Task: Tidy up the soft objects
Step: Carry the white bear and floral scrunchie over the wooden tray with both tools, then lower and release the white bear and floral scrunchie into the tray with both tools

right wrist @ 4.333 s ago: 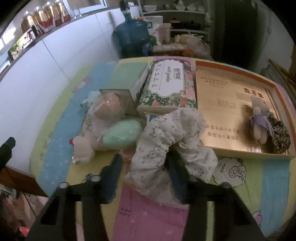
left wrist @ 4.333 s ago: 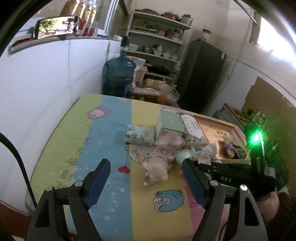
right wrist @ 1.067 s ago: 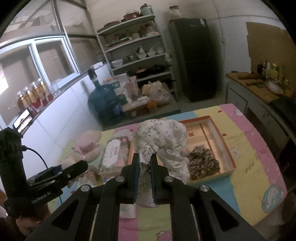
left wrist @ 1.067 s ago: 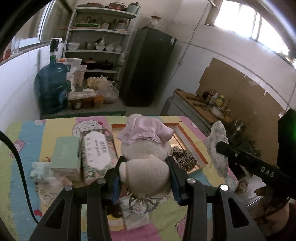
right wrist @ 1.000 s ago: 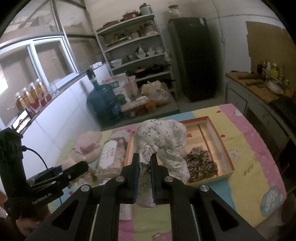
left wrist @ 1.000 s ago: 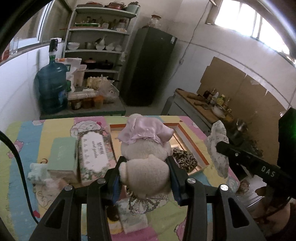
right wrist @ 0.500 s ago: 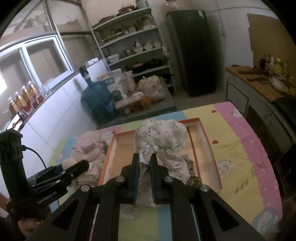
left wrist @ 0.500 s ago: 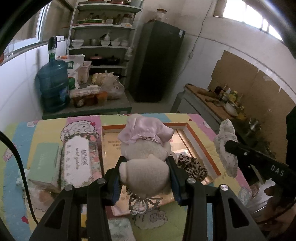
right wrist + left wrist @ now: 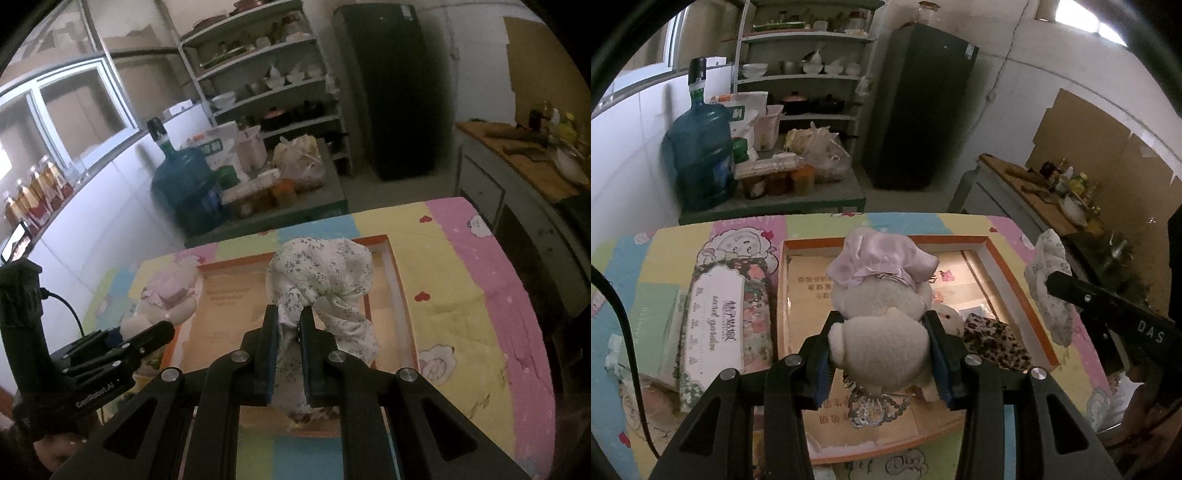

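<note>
A: What is held, left to right, relative to the orange-rimmed tray [image 9: 1008, 273]?

B: A plush toy [image 9: 882, 314] is clamped by the half-open left gripper [image 9: 881, 363] above the tray's near-left part. A floral scrunchie [image 9: 325, 280] is pinched in the shut right gripper [image 9: 288, 350] over its right half.

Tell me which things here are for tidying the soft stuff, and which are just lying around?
For the job:
- cream plush toy with pink satin bonnet, held by the left gripper
- white floral fabric scrunchie, held by the right gripper
- orange-rimmed shallow cardboard box
- leopard-print fabric piece inside it

Just lying about:
- flowery rectangular tissue box
- big blue water jug
- dark fridge
</note>
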`<state>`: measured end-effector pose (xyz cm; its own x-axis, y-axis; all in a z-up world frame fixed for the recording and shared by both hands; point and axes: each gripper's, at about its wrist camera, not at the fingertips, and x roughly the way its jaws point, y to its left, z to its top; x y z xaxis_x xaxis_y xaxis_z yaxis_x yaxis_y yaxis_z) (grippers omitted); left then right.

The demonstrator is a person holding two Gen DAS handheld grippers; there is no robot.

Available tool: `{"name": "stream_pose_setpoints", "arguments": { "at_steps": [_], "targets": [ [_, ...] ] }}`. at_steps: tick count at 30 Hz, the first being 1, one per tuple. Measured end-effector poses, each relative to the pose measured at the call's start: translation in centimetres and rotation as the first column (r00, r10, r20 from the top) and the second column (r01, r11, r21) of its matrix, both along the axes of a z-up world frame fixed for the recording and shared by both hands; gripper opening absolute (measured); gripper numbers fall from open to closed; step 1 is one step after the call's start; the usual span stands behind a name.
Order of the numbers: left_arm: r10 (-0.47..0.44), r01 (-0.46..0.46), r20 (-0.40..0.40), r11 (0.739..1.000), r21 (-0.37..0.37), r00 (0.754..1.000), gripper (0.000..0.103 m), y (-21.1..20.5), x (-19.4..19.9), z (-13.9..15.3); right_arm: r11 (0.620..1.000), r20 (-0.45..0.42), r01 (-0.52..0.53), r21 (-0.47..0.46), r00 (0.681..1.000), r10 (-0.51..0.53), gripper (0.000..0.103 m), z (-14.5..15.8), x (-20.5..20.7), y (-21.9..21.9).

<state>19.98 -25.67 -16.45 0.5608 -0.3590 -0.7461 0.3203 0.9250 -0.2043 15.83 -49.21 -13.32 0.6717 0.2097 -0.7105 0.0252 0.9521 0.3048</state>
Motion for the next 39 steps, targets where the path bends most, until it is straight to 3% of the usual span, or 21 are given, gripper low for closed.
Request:
{"name": "stream_pose_setpoints", "arguments": {
  "at_steps": [9, 25, 28, 34, 37, 39],
  "targets": [
    [0.021, -0.020, -0.045, 0.999, 0.029, 0.999, 0.044, -1.3, 2.0, -2.5, 0.999, -0.066, -0.036, -0.014, 0.997, 0.035, 0.011, -3.0, 3.5, 0.0],
    [0.040, -0.043, -0.162, 0.999, -0.012, 0.986, 0.047, -1.1, 4.8, -6.1, 0.997, -0.175, -0.072, -0.028, 0.982, 0.066, 0.014, -7.4, 6.8, 0.6],
    [0.044, -0.048, -0.190, 0.999, -0.017, 0.981, 0.048, -1.1, 5.1, -6.7, 0.997, -0.181, -0.068, -0.023, 0.982, 0.063, 0.018, -7.7, 6.9, 0.4],
    [0.042, -0.044, -0.199, 0.999, -0.005, 0.979, 0.050, -1.1, 5.1, -6.7, 0.998, -0.180, -0.060, -0.011, 0.982, 0.057, 0.038, -8.0, 6.5, 0.4],
    [0.034, -0.037, -0.181, 0.999, -0.012, 0.983, 0.061, -1.0, 4.9, -6.3, 0.998, -0.176, -0.055, -0.007, 0.983, 0.053, 0.042, -8.0, 6.3, 0.5],
    [0.031, -0.036, -0.171, 0.999, -0.027, 0.985, 0.076, -0.8, 4.7, -5.8, 0.999, -0.171, -0.050, -0.004, 0.984, 0.049, 0.042, -7.7, 6.1, 0.4]
  ]
}}
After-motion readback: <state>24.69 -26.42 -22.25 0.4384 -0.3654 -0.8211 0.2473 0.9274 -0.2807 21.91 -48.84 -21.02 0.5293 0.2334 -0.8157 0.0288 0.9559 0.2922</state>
